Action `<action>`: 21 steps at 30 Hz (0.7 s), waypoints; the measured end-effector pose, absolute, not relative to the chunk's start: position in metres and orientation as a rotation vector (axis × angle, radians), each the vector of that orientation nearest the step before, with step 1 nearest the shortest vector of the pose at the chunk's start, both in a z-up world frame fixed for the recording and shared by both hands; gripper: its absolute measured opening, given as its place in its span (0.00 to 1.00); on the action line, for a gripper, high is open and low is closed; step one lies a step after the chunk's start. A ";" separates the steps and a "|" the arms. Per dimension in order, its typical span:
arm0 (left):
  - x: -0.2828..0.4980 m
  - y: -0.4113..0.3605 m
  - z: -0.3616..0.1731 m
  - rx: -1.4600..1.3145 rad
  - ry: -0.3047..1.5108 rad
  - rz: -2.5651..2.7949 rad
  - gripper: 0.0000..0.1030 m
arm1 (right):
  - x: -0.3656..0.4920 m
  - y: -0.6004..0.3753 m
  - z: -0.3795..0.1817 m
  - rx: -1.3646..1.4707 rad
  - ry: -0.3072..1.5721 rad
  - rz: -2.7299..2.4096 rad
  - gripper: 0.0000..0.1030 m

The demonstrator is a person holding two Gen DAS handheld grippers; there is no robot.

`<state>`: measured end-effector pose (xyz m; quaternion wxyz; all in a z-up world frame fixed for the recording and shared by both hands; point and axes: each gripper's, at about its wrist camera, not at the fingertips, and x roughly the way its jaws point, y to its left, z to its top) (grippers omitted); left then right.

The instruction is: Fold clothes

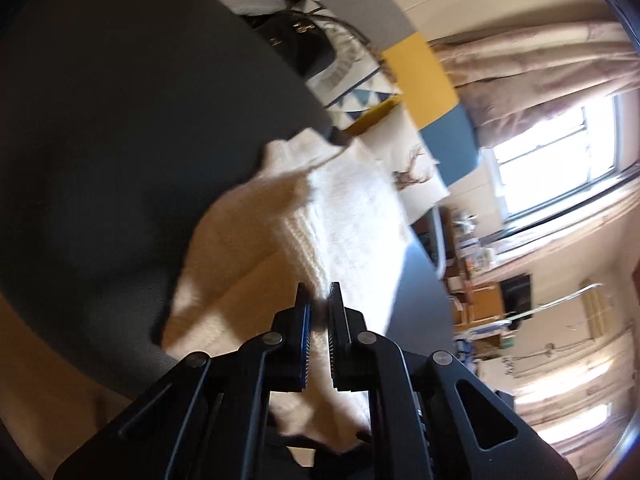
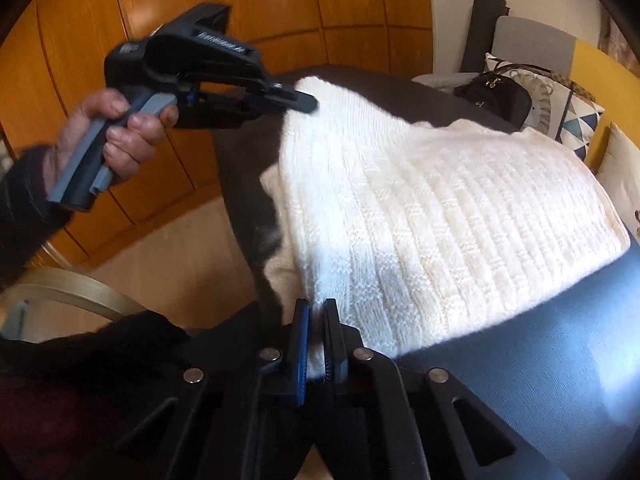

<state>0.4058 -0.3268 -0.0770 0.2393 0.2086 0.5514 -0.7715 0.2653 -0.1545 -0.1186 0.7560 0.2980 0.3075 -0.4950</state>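
A cream knitted sweater [image 2: 440,216] lies on a dark leather surface [image 2: 560,340]. My right gripper [image 2: 316,308] is shut on the sweater's near edge, with knit pinched between its pads. At the far left corner of the sweater, my left gripper [image 2: 308,102] is shut on the cloth, held by a person's hand [image 2: 116,136]. In the left wrist view, the left gripper [image 1: 319,300] pinches the sweater's [image 1: 348,216] edge, and the cloth rises from the dark surface [image 1: 120,120] toward the jaws.
Wooden wardrobe panels [image 2: 200,8] stand behind the left hand. A black bag [image 2: 500,98] and patterned cushions [image 2: 580,120] lie at the far right. A window [image 1: 560,160] and cluttered shelves [image 1: 480,248] show in the left wrist view. A curved chair back [image 2: 72,288] is near left.
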 end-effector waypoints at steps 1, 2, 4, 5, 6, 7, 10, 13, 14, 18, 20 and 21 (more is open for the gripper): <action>0.406 -0.328 -0.081 0.603 1.493 -2.097 0.07 | 0.264 -0.155 -0.120 0.655 0.671 -1.078 0.05; 0.404 -0.329 -0.089 0.649 1.475 -2.068 0.07 | 0.263 -0.155 -0.124 0.663 0.677 -1.073 0.05; 0.404 -0.333 -0.109 0.738 1.474 -1.987 0.07 | 0.265 -0.159 -0.135 0.677 0.711 -1.058 0.05; 0.405 -0.334 -0.117 0.764 1.473 -1.955 0.07 | 0.267 -0.159 -0.139 0.685 0.718 -1.047 0.05; 0.407 -0.335 -0.125 0.787 1.470 -1.925 0.07 | 0.269 -0.160 -0.143 0.694 0.723 -1.035 0.05; 0.408 -0.336 -0.132 0.794 1.490 -1.912 0.07 | 0.273 -0.161 -0.145 0.686 0.731 -1.033 0.05; 0.411 -0.338 -0.134 0.792 1.517 -1.905 0.09 | 0.273 -0.159 -0.139 0.692 0.722 -1.020 0.05; 0.414 -0.338 -0.128 0.811 1.517 -1.908 0.10 | 0.269 -0.156 -0.129 0.706 0.687 -1.017 0.19; 0.414 -0.338 -0.127 0.815 1.517 -1.912 0.11 | 0.268 -0.154 -0.125 0.699 0.664 -1.027 0.24; 0.412 -0.336 -0.132 0.809 1.552 -1.903 0.14 | 0.280 -0.159 -0.131 0.653 0.714 -1.036 0.27; 0.410 -0.335 -0.134 0.806 1.556 -1.901 0.14 | 0.286 -0.166 -0.144 0.633 0.774 -1.073 0.27; 0.410 -0.335 -0.133 0.810 1.545 -1.904 0.14 | 0.287 -0.169 -0.149 0.609 0.804 -1.102 0.24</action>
